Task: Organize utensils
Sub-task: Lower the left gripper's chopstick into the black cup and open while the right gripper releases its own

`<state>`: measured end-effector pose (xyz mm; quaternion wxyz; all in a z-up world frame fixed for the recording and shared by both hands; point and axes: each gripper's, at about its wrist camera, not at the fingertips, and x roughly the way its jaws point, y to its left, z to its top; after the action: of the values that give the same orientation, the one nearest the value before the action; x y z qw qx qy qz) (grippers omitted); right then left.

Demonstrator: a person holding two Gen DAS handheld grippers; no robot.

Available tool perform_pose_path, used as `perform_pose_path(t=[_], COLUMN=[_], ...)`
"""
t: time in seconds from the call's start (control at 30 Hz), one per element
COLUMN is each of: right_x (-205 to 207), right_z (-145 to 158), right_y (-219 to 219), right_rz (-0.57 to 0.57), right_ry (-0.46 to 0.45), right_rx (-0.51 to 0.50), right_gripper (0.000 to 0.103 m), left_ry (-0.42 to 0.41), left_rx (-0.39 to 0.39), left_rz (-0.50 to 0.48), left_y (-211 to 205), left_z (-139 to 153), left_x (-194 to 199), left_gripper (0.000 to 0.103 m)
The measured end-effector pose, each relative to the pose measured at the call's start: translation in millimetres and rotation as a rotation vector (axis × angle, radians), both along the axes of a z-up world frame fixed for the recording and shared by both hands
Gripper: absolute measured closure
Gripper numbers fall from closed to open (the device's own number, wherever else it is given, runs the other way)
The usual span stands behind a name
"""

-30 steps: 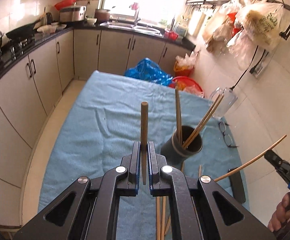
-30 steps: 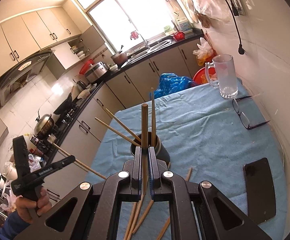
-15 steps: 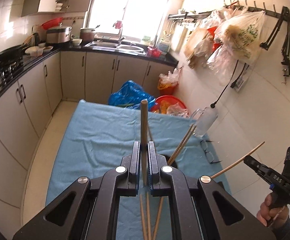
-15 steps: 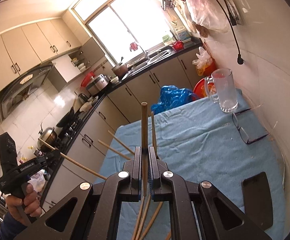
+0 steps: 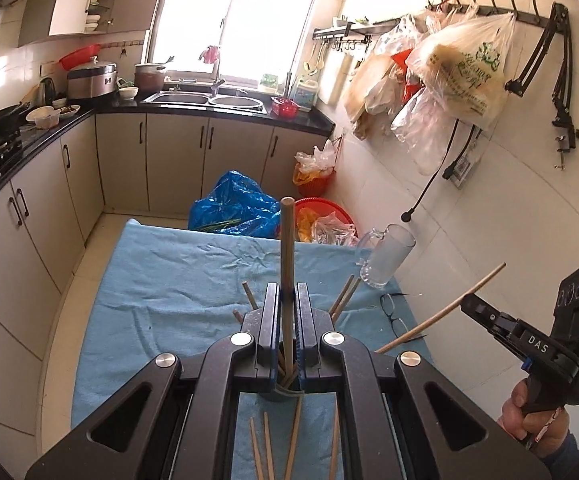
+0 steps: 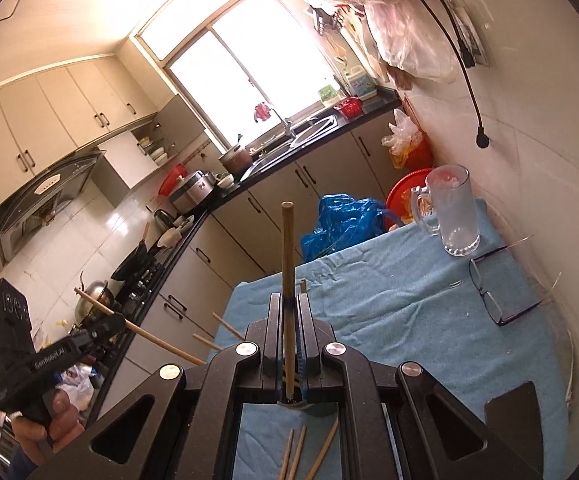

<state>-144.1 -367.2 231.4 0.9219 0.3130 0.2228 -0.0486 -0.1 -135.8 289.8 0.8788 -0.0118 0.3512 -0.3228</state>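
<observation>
Both grippers have come up and back since a sec ago, so the dark cup (image 5: 285, 390) that sat clear in front is now mostly hidden behind the jaws in both views, w/ only a bit of rim peeking through. Left gripper (image 5: 288, 300) is clamped on a chopstick (image 5: 287, 264), held upright; right gripper (image 6: 288, 304) is pinching another chopstick (image 6: 287, 256) the same way. My guess: they're held vertical so each can drop tip-first into the cup, which already has a few sticks (image 5: 343, 294) leaning out of it. More loose chopsticks (image 5: 267, 452) lie on the blue cloth (image 5: 161, 280) near the cup, so prob not halfway done. Readable text: "DAS" on the right gripper's side in the left view, something like "GenRobot.AI" on the left one in the right view. The bag (image 5: 465, 68) on the wall has green print, can't read it.
</observation>
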Motion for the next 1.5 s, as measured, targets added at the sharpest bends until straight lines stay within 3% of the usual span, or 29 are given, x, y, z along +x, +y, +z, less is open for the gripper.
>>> perform_pose_path(t=[0.37, 0.73, 1.1, 1.2, 1.27, 1.37, 1.5], right_x=[46.5, 86.5, 87.4, 77.7, 68.0, 50.7, 25.4], right_z=[-37.2, -90.0, -80.8, -73.4, -68.1, -59.6, -52.5], right_y=[0.9, -0.6, -2.0, -2.0, -3.5, -4.8, -0.2], right_rz=[0.027, 0.066, 0.07, 0.059, 0.045, 0.009, -0.05], right_ry=[0.104, 0.231, 0.222, 0.212, 0.2, 0.181, 0.18], right_rx=[0.005, 0.078, 0.033, 0.024, 0.018, 0.002, -0.063], right_gripper=[0.097, 0.097, 0.088, 0.087, 0.082, 0.059, 0.046], left_ry=[0.099, 0.157, 0.144, 0.108, 0.079, 0.042, -0.004], left_rx=[0.061, 0.103, 0.07, 0.05, 0.033, 0.016, 0.021], left_rz=[-0.014, -0.002, 0.01, 0.019, 0.032, 0.05, 0.082], left_y=[-22.0, -32.4, -27.9, -21.6, -15.1, -5.0, 11.5], left_z=[-49.8, -85.8, -77.7, -64.7, -54.3, -43.9, -42.2], left_x=[23.3, 48.1, 53.4, 47.8, 42.3, 32.3, 12.7], left_gripper=[0.097, 0.097, 0.094, 0.084, 0.073, 0.065, 0.059])
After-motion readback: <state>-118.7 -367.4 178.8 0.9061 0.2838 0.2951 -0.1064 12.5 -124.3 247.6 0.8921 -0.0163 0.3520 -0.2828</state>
